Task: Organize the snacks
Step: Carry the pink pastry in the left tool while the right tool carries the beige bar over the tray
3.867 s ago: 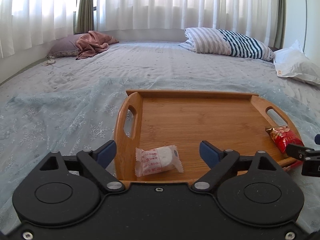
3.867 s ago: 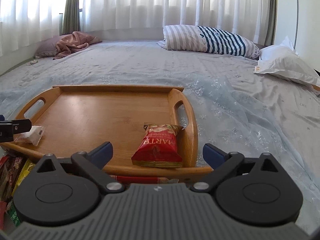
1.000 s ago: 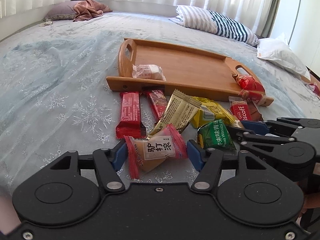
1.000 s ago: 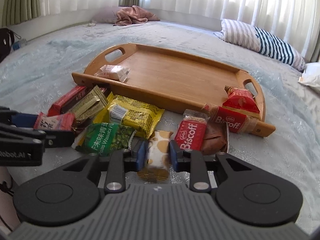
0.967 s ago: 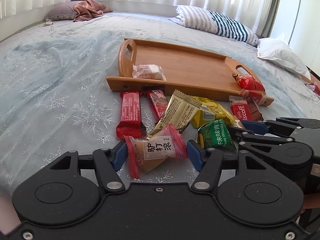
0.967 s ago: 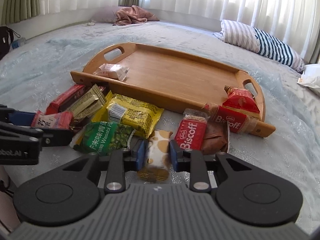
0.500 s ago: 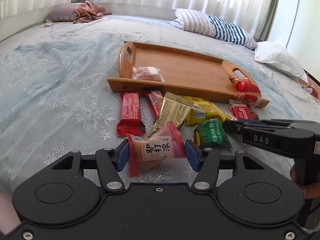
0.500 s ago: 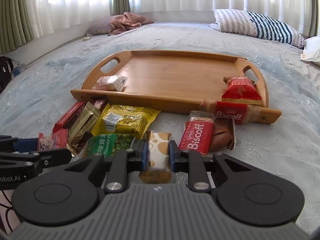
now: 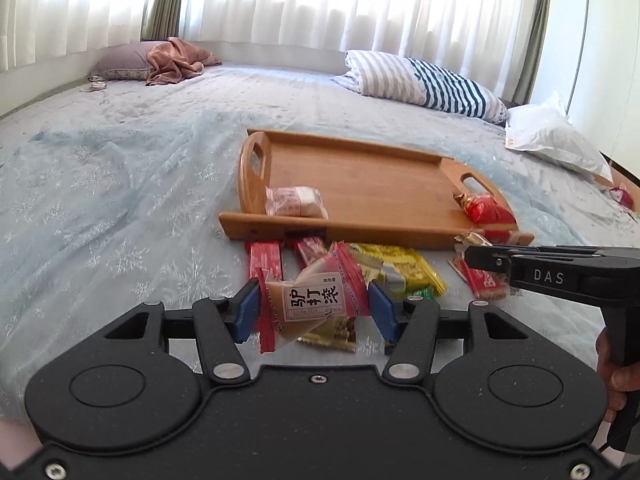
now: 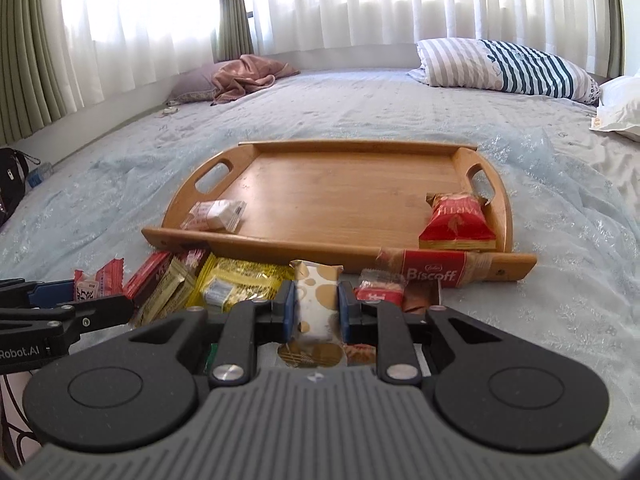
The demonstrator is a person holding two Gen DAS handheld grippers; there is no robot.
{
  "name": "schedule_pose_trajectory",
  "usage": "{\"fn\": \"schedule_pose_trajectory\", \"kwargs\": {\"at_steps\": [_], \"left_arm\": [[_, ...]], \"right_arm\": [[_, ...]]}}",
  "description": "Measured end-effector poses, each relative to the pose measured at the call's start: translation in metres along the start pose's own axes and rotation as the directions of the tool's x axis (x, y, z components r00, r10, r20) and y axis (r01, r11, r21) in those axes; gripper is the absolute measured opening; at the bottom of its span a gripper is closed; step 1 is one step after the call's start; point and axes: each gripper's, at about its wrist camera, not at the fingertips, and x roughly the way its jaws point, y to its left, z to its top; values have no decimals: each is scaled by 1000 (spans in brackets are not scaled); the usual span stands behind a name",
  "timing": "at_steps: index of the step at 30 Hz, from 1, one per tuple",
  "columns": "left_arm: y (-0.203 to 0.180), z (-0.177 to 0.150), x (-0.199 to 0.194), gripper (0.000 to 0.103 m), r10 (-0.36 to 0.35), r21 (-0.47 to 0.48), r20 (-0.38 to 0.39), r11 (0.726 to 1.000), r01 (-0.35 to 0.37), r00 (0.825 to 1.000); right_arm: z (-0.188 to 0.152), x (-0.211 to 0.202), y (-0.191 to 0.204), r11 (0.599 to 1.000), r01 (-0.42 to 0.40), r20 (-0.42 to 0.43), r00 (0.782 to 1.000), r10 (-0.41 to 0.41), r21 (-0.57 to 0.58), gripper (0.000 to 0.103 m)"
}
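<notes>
While both grippers were busy, the wooden tray (image 10: 340, 200) sat on the pale blue bedspread (image 10: 560, 280) with only two snacks in it: a white-and-pink wrapped cake (image 10: 214, 215) near its left handle and a red packet (image 10: 456, 224) by the right one.

The left gripper (image 9: 314, 308) had its blue pads pressed on a tan-and-red candy pack (image 9: 314, 298) with black Chinese characters, lifted a bit above the pile. The right gripper (image 10: 317, 312) was clamped narrow on a white bar with gold dots (image 10: 316, 304), held upright between the pads.

Everything else was crowded along the tray's near rim, right in the way: a yellow packet (image 10: 240, 280), a gold-striped wrapper (image 10: 168, 294), two red bars (image 9: 266, 260), plus a Biscoff pack (image 10: 432, 270) leaning against the rim and a smaller red one (image 10: 376, 290) just beside the right pads. A green pack (image 9: 418, 293) was mostly hidden behind the left gripper's right finger.

Further back: a striped pillow (image 10: 508, 66), a white pillow (image 9: 552, 140), a pink blanket (image 10: 248, 72) on a purple pillow (image 9: 124, 62), and sheer curtains (image 10: 360, 0). A dark bag (image 10: 12, 176) sat at the far left edge.
</notes>
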Motion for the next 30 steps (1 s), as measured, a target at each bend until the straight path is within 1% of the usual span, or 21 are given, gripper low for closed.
{"fn": "schedule_pose_trajectory", "kwargs": {"at_steps": [5, 11, 17, 20, 24, 30], "left_arm": [[-4, 9, 8, 55, -7, 10, 13, 1000, 7, 1000], [-9, 24, 17, 55, -21, 28, 50, 999, 20, 999], [-17, 42, 32, 55, -36, 50, 73, 998, 32, 997], [-22, 49, 38, 55, -47, 58, 92, 997, 41, 995], [-25, 58, 49, 55, -58, 52, 99, 997, 53, 993], [-28, 70, 69, 55, -52, 76, 98, 996, 44, 994]], "right_arm": [[7, 0, -2, 1000, -3, 21, 1000, 3, 12, 26], [15, 9, -4, 1000, -7, 28, 1000, 6, 15, 26], [27, 15, -10, 999, -15, 57, 998, 13, 38, 26], [35, 22, -14, 999, -6, 65, 998, 3, 49, 26], [43, 31, -19, 998, 26, 81, 996, -30, 52, 26], [50, 43, -30, 996, 40, 79, 996, -46, 81, 26]]}}
